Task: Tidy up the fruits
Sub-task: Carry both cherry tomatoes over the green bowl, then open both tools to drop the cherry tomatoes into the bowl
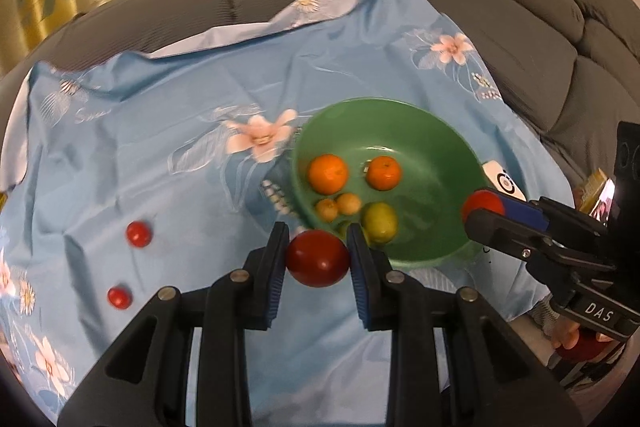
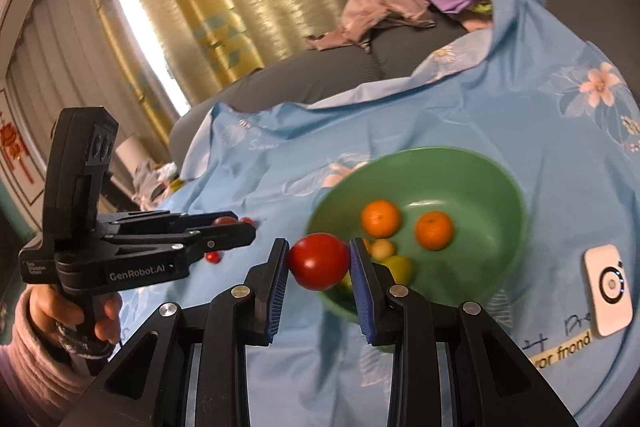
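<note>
Round red tomato (image 1: 317, 258) pinched in left gripper (image 1: 318, 259) jaws, just short of green plastic bowl's (image 1: 400, 115) near rim. Second red tomato (image 2: 319, 261) pinched by right gripper (image 2: 319, 263), also at the rim. Bowl holds two oranges (image 1: 328, 173) and smaller fruit. Step: carrying to bowl. Next: bring each over the bowl, lower, spread jaws. Two small tomatoes (image 1: 139, 233) remain on blue floral sheet (image 1: 160, 147).
</note>
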Available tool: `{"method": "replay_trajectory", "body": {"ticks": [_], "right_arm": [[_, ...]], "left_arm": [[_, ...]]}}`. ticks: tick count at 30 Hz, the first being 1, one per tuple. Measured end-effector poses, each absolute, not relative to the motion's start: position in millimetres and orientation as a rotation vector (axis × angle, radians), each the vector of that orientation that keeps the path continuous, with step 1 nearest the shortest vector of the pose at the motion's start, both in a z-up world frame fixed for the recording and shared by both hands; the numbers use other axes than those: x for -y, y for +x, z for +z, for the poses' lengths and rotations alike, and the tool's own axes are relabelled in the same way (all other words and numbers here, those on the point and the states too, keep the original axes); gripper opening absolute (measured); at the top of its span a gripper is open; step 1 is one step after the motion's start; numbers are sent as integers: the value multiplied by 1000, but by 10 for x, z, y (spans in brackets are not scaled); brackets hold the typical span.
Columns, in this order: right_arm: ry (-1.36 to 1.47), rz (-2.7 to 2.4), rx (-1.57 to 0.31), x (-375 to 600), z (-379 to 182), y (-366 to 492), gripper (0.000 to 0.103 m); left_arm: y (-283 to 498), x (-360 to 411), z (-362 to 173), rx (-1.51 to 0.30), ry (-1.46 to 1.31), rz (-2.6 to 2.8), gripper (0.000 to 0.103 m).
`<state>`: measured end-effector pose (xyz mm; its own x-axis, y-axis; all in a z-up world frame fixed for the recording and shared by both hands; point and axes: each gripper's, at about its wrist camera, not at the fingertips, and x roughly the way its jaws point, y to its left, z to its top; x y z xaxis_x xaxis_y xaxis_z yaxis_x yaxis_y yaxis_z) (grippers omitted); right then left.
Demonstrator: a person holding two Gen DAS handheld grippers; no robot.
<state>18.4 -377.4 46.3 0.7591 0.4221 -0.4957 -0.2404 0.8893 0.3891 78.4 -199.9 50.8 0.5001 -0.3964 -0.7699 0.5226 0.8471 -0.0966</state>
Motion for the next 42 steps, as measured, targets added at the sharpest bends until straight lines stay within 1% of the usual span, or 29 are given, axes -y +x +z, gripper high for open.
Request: {"method": "replay_trajectory", "body": {"ticks": [10,20,22,24,28,29,30,34,42], "right_arm": [[344,297,-641,4046,316,256,32],[307,245,-670,4081,246,295,32],[302,230,-673,4073,248,293,33],[297,225,-674,4065,253,294,32],[297,224,-674,4054,264,283,33],[295,223,-673,4048,269,283,33],[295,221,-674,4047,268,281,33],[296,209,-675,4046,290,261,37],[291,217,-662,3970,395,186,37]], "left_arm": [[921,2480,322,-929,240,-608,29],[998,2626,108,-972,292,-593,29],[1002,2632,93,-973,300,-588,34],[1006,2635,99,-968,301,-583,49],[991,2593,127,-958,295,-577,61],[987,2577,136,-956,295,-567,68],[984,2560,145,-952,294,-559,72],[955,2442,193,-946,268,-543,76],[820,2132,275,-935,213,-516,77]]}}
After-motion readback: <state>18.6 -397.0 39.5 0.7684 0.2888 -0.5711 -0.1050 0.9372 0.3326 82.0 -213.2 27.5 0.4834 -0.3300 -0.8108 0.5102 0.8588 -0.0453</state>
